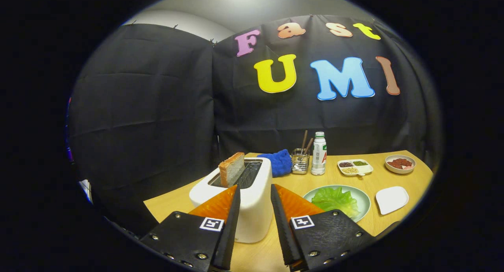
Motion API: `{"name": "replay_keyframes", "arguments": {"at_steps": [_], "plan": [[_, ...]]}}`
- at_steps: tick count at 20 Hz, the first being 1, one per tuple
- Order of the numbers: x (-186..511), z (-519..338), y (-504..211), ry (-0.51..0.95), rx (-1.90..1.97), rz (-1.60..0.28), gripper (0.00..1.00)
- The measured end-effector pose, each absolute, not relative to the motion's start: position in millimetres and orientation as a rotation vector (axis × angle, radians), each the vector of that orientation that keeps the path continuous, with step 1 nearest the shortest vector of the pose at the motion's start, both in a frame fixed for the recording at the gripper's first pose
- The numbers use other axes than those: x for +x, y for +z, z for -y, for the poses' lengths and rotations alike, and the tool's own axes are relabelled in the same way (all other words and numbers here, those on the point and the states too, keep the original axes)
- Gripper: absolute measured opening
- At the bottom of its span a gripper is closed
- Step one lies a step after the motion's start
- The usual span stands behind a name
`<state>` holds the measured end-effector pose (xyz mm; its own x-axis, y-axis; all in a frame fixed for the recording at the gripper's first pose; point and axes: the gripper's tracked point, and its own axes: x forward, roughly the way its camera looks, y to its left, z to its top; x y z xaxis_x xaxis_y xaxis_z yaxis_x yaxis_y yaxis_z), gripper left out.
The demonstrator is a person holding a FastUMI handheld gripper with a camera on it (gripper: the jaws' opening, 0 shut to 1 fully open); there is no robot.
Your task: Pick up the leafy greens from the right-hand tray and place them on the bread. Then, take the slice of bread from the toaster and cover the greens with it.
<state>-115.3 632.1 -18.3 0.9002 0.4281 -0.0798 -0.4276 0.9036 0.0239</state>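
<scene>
Your jaws (pixel 254 191) stand open and empty just before the white toaster (pixel 240 199). The green lettuce leaf (pixel 334 199) already lies on the pale green plate (pixel 364 199) to the right; no bread shows under it. The toaster step looks in hand: reach up and close on the toasted bread slice (pixel 231 169) standing in the left slot.

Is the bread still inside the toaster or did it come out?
Inside. The bread slice stands upright in the toaster slot, its top half sticking out, beyond the open gripper, which holds nothing.
</scene>
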Motion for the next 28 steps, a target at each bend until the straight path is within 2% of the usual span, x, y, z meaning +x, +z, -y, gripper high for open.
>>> {"name": "replay_keyframes", "arguments": {"at_steps": [5,14,16,17,18,19,21,28], "plan": [[-104,-684,-25,0.462,-0.027,-0.075,0.48],[-56,-704,-14,0.361,-0.039,-0.056,0.48],[-53,-711,-17,0.365,-0.052,-0.052,0.38],[-54,-712,-11,0.359,-0.054,-0.052,0.38],[-50,-712,-19,0.348,-0.058,-0.052,0.17],[-51,-713,-17,0.351,-0.075,-0.049,0.17],[-54,-715,-17,0.341,-0.101,-0.058,0.09],[-56,-723,7,0.401,-0.098,0.013,0.09]]}}
